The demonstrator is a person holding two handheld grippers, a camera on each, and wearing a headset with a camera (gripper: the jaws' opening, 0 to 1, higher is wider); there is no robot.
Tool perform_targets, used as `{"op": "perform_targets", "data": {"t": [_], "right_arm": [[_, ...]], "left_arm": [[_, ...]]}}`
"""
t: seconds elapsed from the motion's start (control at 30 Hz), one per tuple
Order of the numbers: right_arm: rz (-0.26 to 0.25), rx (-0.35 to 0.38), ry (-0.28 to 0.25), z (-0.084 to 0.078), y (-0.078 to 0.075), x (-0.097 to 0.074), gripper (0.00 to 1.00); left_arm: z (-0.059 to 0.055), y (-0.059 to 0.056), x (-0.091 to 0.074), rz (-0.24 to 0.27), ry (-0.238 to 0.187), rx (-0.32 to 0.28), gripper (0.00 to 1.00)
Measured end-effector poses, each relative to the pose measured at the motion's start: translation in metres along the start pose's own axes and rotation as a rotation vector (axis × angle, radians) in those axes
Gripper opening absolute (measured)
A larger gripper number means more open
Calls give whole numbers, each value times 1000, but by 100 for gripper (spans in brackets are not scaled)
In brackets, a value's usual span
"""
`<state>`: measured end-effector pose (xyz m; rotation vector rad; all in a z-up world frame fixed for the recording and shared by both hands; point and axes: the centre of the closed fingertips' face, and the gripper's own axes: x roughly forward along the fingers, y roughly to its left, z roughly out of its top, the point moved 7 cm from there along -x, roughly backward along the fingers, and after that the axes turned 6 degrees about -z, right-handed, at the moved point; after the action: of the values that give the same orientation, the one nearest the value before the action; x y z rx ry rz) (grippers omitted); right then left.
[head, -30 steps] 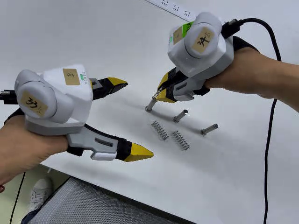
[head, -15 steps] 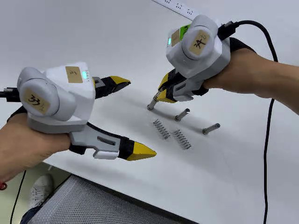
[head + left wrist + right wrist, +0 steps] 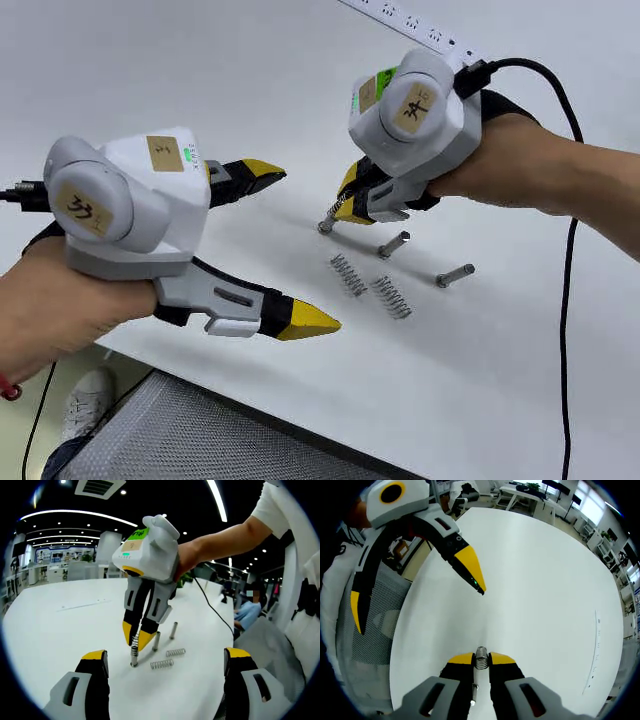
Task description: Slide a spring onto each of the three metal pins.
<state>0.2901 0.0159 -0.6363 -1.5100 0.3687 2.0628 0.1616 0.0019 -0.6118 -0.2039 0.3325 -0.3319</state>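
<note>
White workbench, head view looking down across it. Left gripper hovers at the near left, jaws wide apart, carrying nothing. Right gripper points down at the bench, jaws pinched on the first spring, which sits over the top of the first pin. How far the coils have gone down the shank I cannot tell. Second pin and third pin stand near the first, both bare; the left gripper view shows them upright. A loose spring and a second loose spring lie flat on the bench just in front of those pins. Step in hand, as judged: seating the first spring. The pin looks free-standing, so any sideways load could tip it. Push straight down along the pin, grip lightly so the coils are not crushed, and let go only once the spring bottoms out. The left gripper could steady the base. Held spring's long axis: near vertical, in line with its pin, lower end down.
</note>
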Motion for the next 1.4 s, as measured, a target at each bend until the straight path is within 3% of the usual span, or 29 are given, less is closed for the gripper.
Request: {"op": "perform_targets", "data": {"t": [0.93, 1.4], "right_arm": [[10, -36, 39, -7, 0, 32, 12], [10, -49, 40, -7, 4, 31, 13]], "left_arm": [[-5, 3, -3, 7, -1, -12, 97], [-5, 3, -4, 5, 7, -9, 97]]}}
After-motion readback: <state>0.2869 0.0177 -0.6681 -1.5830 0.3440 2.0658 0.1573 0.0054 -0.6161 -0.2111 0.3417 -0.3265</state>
